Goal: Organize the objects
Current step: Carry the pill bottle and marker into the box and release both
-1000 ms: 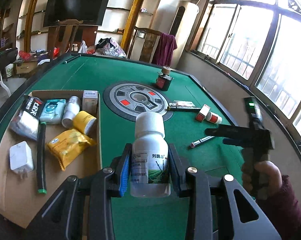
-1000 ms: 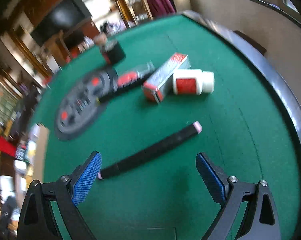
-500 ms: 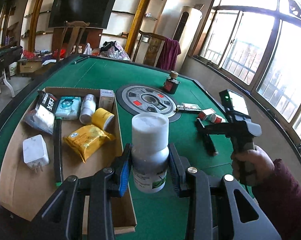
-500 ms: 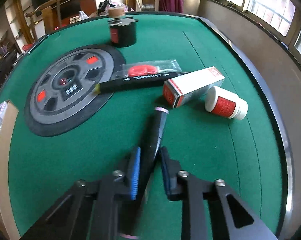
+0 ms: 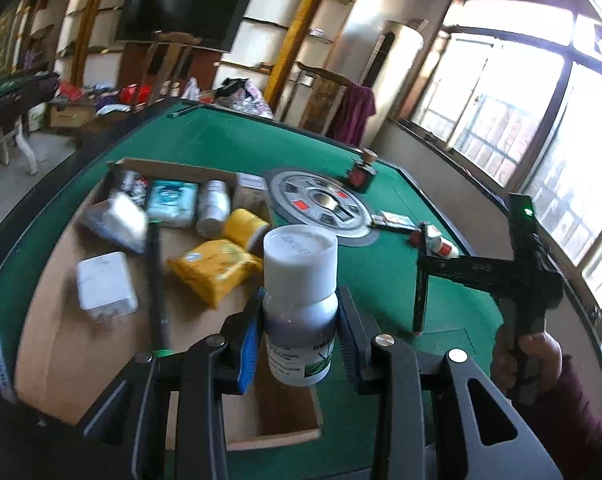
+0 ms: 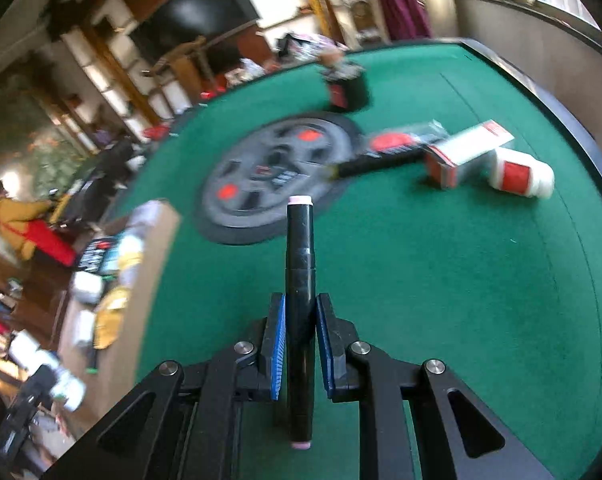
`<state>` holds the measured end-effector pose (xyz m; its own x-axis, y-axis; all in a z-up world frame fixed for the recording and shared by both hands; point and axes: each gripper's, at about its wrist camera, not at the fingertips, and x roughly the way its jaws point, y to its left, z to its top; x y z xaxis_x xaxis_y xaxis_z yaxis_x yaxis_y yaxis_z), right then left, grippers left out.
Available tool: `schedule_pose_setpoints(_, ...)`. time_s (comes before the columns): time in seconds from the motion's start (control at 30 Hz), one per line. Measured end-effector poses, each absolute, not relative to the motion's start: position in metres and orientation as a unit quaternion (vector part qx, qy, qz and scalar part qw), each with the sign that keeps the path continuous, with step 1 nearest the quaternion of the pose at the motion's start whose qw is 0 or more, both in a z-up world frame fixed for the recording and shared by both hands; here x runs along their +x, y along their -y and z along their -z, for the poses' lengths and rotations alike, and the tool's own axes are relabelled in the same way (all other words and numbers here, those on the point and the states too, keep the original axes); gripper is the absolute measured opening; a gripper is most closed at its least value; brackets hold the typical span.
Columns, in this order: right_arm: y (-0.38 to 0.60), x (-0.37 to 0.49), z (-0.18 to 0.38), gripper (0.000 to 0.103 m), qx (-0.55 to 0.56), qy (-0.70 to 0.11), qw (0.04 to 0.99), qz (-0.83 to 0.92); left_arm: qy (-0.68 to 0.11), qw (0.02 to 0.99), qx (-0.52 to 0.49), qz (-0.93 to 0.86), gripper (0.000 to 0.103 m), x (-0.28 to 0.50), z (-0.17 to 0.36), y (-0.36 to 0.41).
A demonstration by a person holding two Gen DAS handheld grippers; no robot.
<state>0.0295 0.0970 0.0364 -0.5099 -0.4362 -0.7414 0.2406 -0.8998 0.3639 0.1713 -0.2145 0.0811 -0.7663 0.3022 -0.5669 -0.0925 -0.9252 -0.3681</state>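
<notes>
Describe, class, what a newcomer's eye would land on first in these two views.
The white-capped bottle clamped in the left gripper, above the near corner of the cardboard box. Next, the black marker pinched in the right gripper, over the green table.

Green felt table (image 5: 229, 140). Behind it: wall television (image 5: 181, 14), wooden chairs (image 5: 321, 100), purple cloth (image 5: 355, 112), white cabinet (image 5: 397, 76). Right of it: bright barred windows (image 5: 509, 108).
</notes>
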Motion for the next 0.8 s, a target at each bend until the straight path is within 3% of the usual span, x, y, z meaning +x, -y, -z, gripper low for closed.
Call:
schedule_pose_setpoints(0.57, 0.009, 0.070, -0.110, 0.017, 0.384, 0.061, 0.350, 0.852, 0.176, 0.005, -0.346, -0.922, 0.033, 0.200, -0.079, 0.300)
schedule_pose_setpoints(0.8, 0.067, 0.077, -0.090, 0.017, 0.441, 0.061, 0.430, 0.786, 0.153, -0.016, -0.398, -0.904, 0.033, 0.179, -0.063, 0.307)
